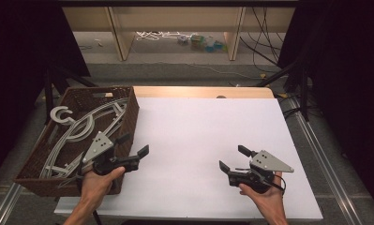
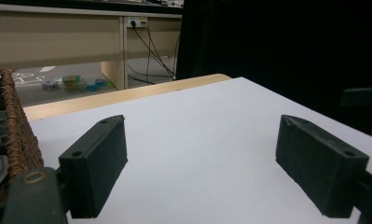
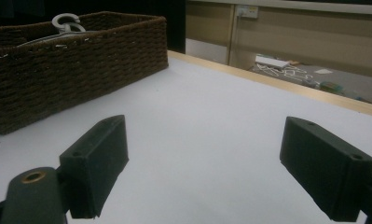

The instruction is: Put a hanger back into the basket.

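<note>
In the high view, I hold my left hand-held gripper (image 1: 132, 145) at the lower left of the frame, its jaws spread wide and holding nothing, just beside the near right corner of the wicker basket (image 1: 128, 115). The basket sits at the left edge of the white worktop (image 1: 203, 126) and holds grey hangers (image 1: 77, 129) piled inside. My right hand-held gripper (image 1: 233, 158) is at the lower right, jaws also wide apart and bare, well apart from the basket.

In the left gripper view, my two black jaws stand apart over bare worktop (image 2: 197, 121), with the basket (image 2: 18, 126) at the left edge.

In the right gripper view, the jaws gape over the worktop (image 3: 207, 116); the basket (image 3: 76, 65) fills the upper left, a hanger hook (image 3: 66, 21) poking above its rim.
</note>
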The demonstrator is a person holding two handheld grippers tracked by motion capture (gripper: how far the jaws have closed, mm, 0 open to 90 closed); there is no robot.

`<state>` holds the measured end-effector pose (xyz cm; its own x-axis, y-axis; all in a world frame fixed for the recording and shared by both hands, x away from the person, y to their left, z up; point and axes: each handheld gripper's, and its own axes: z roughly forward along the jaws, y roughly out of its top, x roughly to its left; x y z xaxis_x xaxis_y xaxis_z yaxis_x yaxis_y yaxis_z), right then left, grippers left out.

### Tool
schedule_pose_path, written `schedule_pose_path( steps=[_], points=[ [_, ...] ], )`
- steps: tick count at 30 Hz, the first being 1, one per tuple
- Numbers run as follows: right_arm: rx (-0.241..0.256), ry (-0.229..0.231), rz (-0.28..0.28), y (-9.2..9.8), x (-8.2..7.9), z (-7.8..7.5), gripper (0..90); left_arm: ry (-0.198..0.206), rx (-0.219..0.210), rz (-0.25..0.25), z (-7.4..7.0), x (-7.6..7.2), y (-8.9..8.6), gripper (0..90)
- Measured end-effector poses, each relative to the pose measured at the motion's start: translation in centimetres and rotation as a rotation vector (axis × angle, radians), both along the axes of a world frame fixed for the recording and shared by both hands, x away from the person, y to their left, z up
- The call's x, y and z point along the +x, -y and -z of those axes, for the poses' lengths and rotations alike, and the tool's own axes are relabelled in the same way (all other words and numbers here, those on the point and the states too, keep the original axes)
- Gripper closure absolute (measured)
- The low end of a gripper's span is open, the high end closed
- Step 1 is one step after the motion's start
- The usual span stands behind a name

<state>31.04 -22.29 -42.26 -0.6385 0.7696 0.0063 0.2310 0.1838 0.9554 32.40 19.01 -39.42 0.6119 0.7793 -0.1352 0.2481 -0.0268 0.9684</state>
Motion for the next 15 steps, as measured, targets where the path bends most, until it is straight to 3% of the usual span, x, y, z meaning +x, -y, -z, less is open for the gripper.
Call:
schedule_pose_path(
  steps=[9,15],
  points=[
    [0.019,0.013,-0.005,0.0,-0.1,0.1,16.1,0.016,-0.003,0.035,1.8,-1.0,0.7,15.8],
    [0.017,0.015,0.009,0.1,-0.3,0.0,16.1,0.023,0.032,0.047,2.9,-1.3,0.7,15.9]
  ],
)
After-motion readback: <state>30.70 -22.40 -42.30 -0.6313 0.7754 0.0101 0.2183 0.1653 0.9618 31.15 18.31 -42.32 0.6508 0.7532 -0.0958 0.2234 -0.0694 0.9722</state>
